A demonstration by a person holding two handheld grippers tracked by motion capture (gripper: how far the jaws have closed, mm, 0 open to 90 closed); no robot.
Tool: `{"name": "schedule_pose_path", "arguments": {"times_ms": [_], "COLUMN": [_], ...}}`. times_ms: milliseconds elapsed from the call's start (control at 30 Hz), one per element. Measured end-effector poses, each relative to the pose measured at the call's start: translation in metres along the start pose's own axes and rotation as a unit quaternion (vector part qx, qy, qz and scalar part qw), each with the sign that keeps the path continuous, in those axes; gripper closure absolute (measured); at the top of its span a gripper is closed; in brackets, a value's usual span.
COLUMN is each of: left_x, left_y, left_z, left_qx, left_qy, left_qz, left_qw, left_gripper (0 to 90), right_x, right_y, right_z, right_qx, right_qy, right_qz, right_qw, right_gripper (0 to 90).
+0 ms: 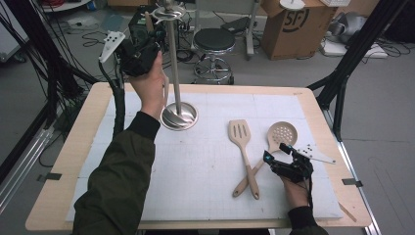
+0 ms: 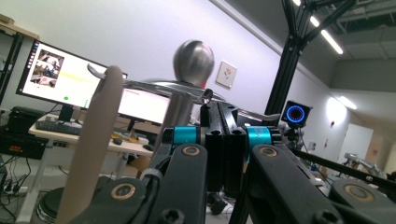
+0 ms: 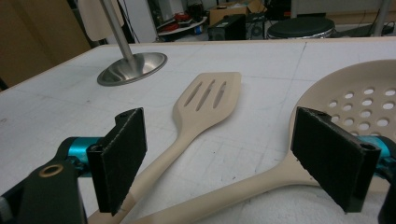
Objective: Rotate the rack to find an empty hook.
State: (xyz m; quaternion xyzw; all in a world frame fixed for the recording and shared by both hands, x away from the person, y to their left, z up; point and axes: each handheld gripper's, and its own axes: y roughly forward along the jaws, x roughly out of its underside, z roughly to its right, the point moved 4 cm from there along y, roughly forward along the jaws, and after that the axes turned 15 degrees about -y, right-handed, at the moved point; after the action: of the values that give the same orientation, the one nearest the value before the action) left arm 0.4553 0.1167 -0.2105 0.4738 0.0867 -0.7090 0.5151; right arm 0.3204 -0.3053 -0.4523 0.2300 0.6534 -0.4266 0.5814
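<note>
at the upper left of the high view the left gripper (image 1: 147,36) was raised by the hooks of the tall steel utensil stand (image 1: 172,58), jaws fully closed on nothing, a hung beige utensil (image 2: 95,144) beside them. at lower right the right gripper (image 1: 280,152), jaws wide and empty, straddled the beige skimmer's handle (image 3: 261,179), crossed with the beige slotted spatula (image 1: 241,137); it should have closed squarely on that handle.

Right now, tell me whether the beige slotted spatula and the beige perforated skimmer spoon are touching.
Touching. In the high view the beige slotted spatula and the beige perforated skimmer spoon cross at their handles, one lying over the other, near the right gripper.
</note>
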Motion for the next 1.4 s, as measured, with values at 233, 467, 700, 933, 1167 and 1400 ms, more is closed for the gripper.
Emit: {"name": "schedule_pose_path", "arguments": {"times_ms": [233, 467, 700, 933, 1167, 1400], "left_x": [-0.01, -0.012, -0.018, -0.021, -0.018, -0.012], "left_y": [0.0, 0.002, 0.004, 0.007, 0.001, -0.018], "left_z": [-0.014, -0.027, -0.028, -0.033, -0.031, -0.027], "left_qx": [-0.007, -0.014, -0.015, -0.011, 0.01, 0.035], "left_qy": [-0.002, -0.012, -0.006, -0.006, -0.01, -0.004], "left_qz": [0.002, 0.005, -0.004, -0.014, -0.024, -0.035], "left_qw": [1.0, 0.9998, 0.9999, 0.9998, 0.9996, 0.9988], "left_gripper": [89.7, 89.5, 89.2, 89.1, 88.7, 72.3], "right_x": [0.0, 0.0, 0.0, 0.0, 0.0, -0.001], "right_y": [0.0, 0.0, 0.0, -0.001, 0.0, -0.001], "right_z": [-0.001, -0.001, -0.001, -0.001, -0.002, -0.004], "right_qx": [0.0, 0.001, 0.003, 0.002, 0.002, 0.001], "right_qy": [0.0, -0.001, -0.002, 0.001, -0.003, -0.006], "right_qz": [0.0, -0.001, -0.003, -0.002, -0.002, -0.001], "right_qw": [1.0, 1.0, 1.0, 1.0, 1.0, 1.0], "right_gripper": [17.4, 17.4, 17.4, 17.4, 17.4, 17.4]}}
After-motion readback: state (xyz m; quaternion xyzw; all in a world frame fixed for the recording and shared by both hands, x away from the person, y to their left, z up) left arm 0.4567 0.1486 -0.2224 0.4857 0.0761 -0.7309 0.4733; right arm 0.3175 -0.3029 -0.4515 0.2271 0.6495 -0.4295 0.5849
